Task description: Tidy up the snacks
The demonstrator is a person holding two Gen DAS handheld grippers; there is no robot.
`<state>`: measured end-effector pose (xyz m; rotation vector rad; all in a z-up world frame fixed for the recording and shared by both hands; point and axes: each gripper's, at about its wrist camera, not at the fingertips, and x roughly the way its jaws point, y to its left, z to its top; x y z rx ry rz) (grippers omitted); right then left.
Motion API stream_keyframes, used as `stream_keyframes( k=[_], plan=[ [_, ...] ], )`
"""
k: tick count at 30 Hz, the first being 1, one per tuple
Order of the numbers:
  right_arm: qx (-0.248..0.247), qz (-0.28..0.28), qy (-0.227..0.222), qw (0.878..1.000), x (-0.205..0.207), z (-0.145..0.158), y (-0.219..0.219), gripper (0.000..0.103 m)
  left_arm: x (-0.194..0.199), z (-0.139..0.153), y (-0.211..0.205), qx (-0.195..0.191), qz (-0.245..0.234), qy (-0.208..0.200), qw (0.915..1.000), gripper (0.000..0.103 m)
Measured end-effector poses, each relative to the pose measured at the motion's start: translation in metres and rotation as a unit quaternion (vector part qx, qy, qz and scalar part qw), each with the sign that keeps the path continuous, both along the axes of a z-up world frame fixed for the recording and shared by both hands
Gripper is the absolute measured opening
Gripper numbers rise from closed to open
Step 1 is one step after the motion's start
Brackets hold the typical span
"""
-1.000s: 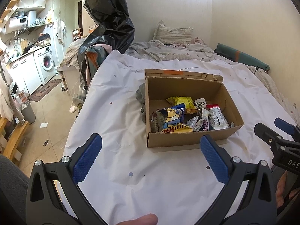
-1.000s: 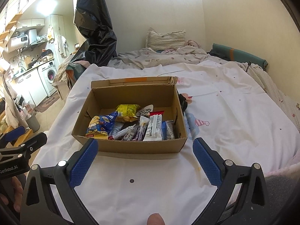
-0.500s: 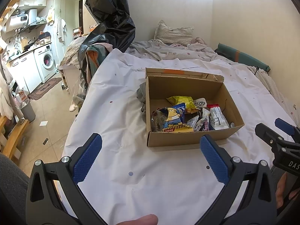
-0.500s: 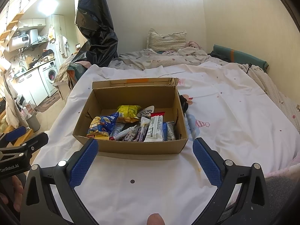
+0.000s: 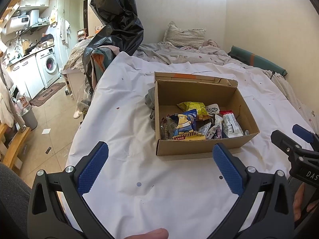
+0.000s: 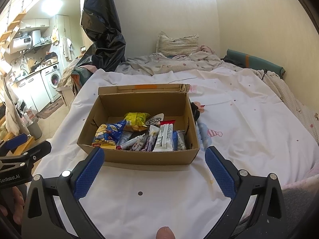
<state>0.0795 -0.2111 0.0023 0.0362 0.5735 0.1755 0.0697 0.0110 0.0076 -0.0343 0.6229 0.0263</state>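
left tool (image 5: 160,166) low in the frame, spread wide, holding nothing. cardboard box (image 6: 139,157) mid-frame on the bed's white sheet (image 6: 249,119), snacks heaped toward its near wall: blue cartoon bag (image 6: 108,132) at left, yellow packet (image 6: 136,118) behind, white bar wrapper (image 6: 164,136) to the right. likely light, crinkly, slippery, crushable; best pinched at a sealed edge. right tool (image 6: 154,168) also gaping, empty.

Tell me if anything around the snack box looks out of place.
Yes: dark crumpled items are wedged against both outer side walls of the cardboard box, a grey one and a black one. The snacks lie jumbled inside.
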Motion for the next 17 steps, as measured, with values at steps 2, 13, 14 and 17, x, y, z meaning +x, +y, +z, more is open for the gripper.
stream_keyframes(
  k=[2, 13, 14, 17],
  plan=[
    [-0.001, 0.000, 0.000, 1.000, 0.0001, 0.0000, 0.0002, 0.103, -0.0002, 0.0001, -0.0003, 0.000, 0.000, 0.000, 1.0000, 0.103],
    [-0.002, 0.001, -0.001, 1.000, 0.0003, -0.0002, 0.0004, 0.103, -0.0003, -0.0007, -0.0010, 0.001, -0.002, 0.003, 1.0000, 0.103],
    [-0.001, 0.001, -0.001, 1.000, 0.0003, -0.0002, 0.0003, 0.103, -0.0002, -0.0013, -0.0013, 0.001, -0.003, 0.003, 1.0000, 0.103],
    [-0.002, 0.002, 0.000, 1.000, 0.0011, -0.0002, 0.0001, 0.103, 0.0010, -0.0036, -0.0029, -0.001, -0.008, 0.008, 0.9999, 0.103]
  ],
)
